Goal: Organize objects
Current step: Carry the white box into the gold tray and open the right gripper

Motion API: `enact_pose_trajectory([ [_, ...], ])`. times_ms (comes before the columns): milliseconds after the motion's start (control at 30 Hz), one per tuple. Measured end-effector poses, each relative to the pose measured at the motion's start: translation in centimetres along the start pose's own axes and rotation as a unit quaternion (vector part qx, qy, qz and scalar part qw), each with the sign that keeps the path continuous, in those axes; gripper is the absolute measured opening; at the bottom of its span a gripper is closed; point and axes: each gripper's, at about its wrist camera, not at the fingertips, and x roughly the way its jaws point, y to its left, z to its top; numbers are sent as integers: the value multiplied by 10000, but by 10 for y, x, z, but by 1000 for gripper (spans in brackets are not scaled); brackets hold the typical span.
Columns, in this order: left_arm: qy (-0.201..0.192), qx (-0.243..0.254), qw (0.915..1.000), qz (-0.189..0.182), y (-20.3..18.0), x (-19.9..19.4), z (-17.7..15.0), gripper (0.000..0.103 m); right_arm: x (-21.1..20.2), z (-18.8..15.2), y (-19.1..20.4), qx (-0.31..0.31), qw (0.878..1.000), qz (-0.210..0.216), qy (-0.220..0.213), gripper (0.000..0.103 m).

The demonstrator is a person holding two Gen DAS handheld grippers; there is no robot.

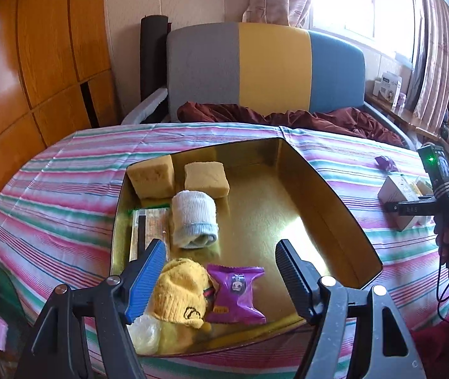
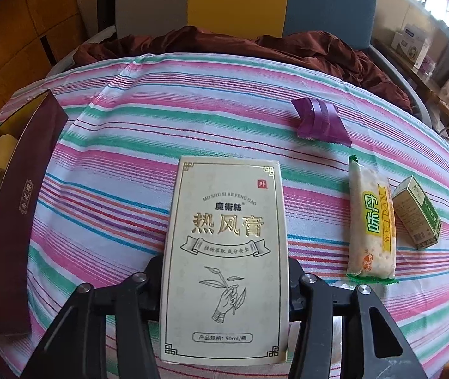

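My striped bedspread [image 2: 161, 104] carries everything; on it the gold-lined box [image 1: 319, 189] lies under my left claw [image 1: 221, 271], whose jaws stand wide apart and hold nothing, with the yellow knit sock [image 1: 180, 293] and the purple snack packet [image 1: 237, 290] lying in the box between and just beneath its fingers; further in lie a rolled white sock [image 1: 196, 218] and two sponge blocks [image 1: 205, 178]; my right claw [image 2: 224, 284] has a finger at each side of the cream carton [image 2: 224, 252], which lies flat, though I cannot tell whether the fingers press on it; right of it lie a long wafer packet [image 2: 371, 221] and a small green carton [image 2: 417, 211].
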Motion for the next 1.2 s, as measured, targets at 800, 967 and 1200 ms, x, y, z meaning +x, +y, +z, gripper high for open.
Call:
enact_pose_trajectory([
  [800, -180, -1318, 9901, 451, 107, -24, -23, 72, -63, 31, 237, -614, 9839, 1658, -272, 52],
  [967, -112, -1437, 9888, 390, 114, -20, -27, 72, -25, 30, 265, -564, 9887, 1379, 177, 52],
  [1200, 15, -1417, 9894, 320, 111, -13, -32, 72, 5, 29, 278, -164, 9848, 1634, 569, 60],
])
